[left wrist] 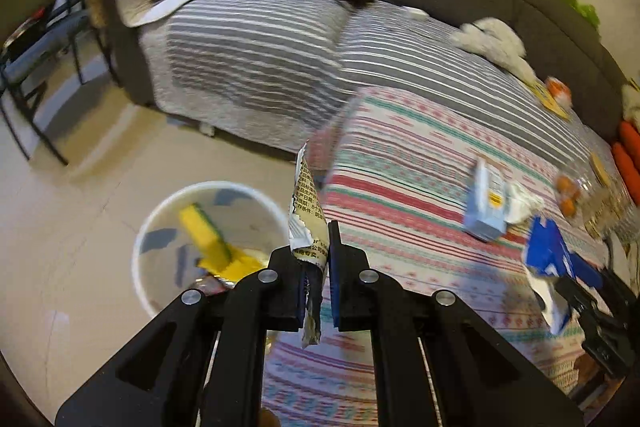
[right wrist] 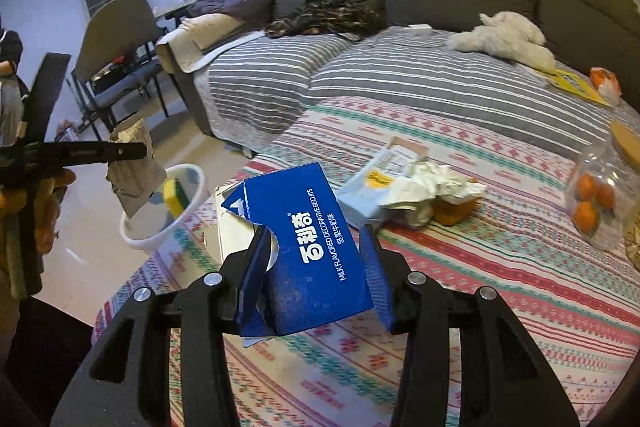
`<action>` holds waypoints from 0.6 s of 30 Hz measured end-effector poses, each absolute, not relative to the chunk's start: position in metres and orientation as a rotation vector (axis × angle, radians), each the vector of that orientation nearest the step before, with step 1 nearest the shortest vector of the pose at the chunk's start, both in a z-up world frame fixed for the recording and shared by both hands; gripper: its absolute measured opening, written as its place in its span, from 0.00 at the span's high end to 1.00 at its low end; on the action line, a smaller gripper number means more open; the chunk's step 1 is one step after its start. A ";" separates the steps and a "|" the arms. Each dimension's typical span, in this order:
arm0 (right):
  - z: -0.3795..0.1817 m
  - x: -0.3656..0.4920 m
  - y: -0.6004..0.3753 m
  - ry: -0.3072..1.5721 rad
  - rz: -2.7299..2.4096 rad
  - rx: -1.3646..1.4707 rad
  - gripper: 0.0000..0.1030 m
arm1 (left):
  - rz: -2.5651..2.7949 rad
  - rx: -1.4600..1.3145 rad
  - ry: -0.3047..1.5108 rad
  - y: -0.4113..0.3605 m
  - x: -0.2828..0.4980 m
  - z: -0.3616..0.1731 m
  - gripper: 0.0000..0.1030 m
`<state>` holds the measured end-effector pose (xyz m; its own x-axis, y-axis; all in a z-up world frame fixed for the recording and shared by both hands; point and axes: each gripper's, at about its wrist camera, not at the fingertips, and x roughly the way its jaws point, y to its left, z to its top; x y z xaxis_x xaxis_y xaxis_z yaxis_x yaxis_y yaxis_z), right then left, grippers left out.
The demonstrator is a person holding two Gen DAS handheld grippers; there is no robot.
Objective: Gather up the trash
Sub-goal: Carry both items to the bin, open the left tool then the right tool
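My left gripper [left wrist: 320,247] is shut on a silver printed wrapper [left wrist: 306,203], held at the table's left edge beside a white bin [left wrist: 160,291] on the floor. In the bin lies yellow trash [left wrist: 212,239]. From the right wrist view the left gripper [right wrist: 132,151] hangs left of the bin [right wrist: 196,195] with the wrapper [right wrist: 136,179] dangling from it. My right gripper [right wrist: 316,251] is shut on a blue biscuit box [right wrist: 308,243], lifted above the patterned tablecloth [right wrist: 480,267]. A pale blue carton [right wrist: 376,187] and crumpled white paper [right wrist: 440,179] lie on the cloth further back.
A clear jar of oranges [right wrist: 600,199] stands at the right of the table. Behind is a grey sofa with a striped cover [right wrist: 400,75], a white plush toy [right wrist: 504,35] and dark clothes [right wrist: 328,17]. Chairs [right wrist: 116,39] stand at the left.
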<state>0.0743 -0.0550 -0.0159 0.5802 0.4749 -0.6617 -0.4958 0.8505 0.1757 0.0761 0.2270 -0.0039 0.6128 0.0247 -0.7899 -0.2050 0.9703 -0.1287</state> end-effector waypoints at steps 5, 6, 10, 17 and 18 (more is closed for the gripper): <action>-0.015 0.069 -0.033 0.758 0.612 -0.041 0.55 | 0.203 -0.276 0.909 0.266 0.080 -0.008 0.89; -0.014 0.067 -0.027 0.756 0.622 -0.046 0.55 | 0.214 -0.286 0.914 0.272 0.081 -0.009 0.88; -0.015 0.062 -0.003 0.748 0.655 -0.062 0.55 | 0.283 -0.338 0.904 0.290 0.076 -0.007 0.52; -0.023 0.065 0.059 0.758 0.720 -0.036 0.55 | 0.395 -0.325 0.812 0.306 0.054 0.018 0.50; -0.024 0.067 0.071 0.759 0.733 -0.029 0.55 | 0.414 -0.315 0.798 0.308 0.051 0.021 0.50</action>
